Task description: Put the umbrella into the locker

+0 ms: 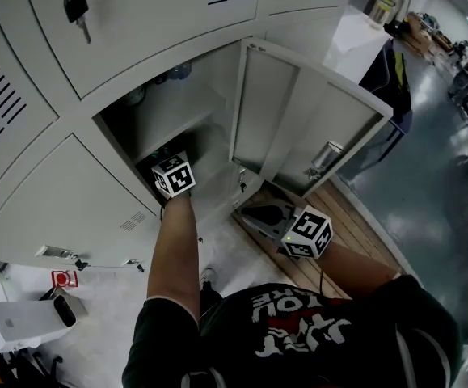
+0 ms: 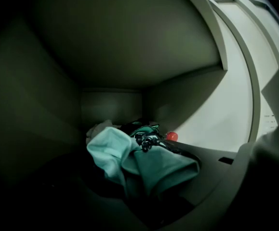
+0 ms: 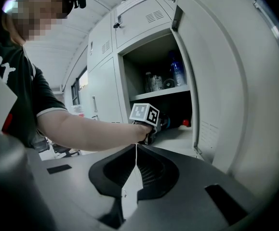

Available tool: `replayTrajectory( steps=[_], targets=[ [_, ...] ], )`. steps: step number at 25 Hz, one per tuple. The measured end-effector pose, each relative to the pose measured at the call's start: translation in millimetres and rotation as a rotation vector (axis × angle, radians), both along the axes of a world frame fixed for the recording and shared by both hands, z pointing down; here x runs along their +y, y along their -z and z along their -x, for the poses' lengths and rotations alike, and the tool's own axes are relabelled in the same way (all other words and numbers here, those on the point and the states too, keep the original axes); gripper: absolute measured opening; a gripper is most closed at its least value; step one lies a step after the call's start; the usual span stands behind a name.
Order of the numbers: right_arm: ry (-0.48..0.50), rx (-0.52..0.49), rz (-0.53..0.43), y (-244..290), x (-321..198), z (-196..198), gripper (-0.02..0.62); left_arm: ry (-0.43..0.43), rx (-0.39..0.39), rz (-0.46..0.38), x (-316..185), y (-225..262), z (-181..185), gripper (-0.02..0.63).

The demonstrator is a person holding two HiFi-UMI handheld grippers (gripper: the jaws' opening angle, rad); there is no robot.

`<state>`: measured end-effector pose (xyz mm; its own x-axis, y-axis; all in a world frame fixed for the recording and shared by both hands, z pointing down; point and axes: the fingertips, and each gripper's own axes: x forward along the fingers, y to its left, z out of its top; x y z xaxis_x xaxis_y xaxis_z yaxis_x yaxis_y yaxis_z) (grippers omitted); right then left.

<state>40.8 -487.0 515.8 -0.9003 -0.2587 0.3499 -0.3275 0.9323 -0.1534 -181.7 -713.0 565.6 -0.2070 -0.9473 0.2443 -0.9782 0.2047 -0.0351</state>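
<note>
Open locker [image 1: 177, 107]: its shelf [image 3: 161, 94] carries several bottles [image 3: 177, 72]. The compartment below holds a bunched teal umbrella [image 2: 149, 165] near the front and a small red object [image 2: 172, 136] on the floor behind.

Ahead of the left hand-held gripper [image 1: 172, 173] the locker [image 2: 110, 52] is dim, lit from the right. Only the umbrella [image 2: 151, 165] catches light, and the corners are black. The right gripper view is bright, its edges bowed.
</note>
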Motion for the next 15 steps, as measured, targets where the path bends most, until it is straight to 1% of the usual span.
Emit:
replayTrajectory(
  steps=[3,7,11,13,15],
  targets=[
    [0.002,-0.001,0.001,0,1,0,0.035,-0.017,0.037,0.038,-3,-16,-1,0.224],
    [0.006,-0.004,0.001,1,2,1,0.035,-0.039,0.065,0.097,-3,-25,-5,0.253],
    [0.009,-0.008,-0.001,4,5,0,0.035,-0.073,0.105,0.162,-2,-34,-14,0.321],
    [0.010,-0.009,-0.003,6,6,-2,0.035,-0.085,0.126,0.188,0,-38,-17,0.371],
    [0.009,-0.011,-0.006,7,7,-3,0.035,-0.088,0.131,0.209,1,-40,-20,0.419]
  ],
)
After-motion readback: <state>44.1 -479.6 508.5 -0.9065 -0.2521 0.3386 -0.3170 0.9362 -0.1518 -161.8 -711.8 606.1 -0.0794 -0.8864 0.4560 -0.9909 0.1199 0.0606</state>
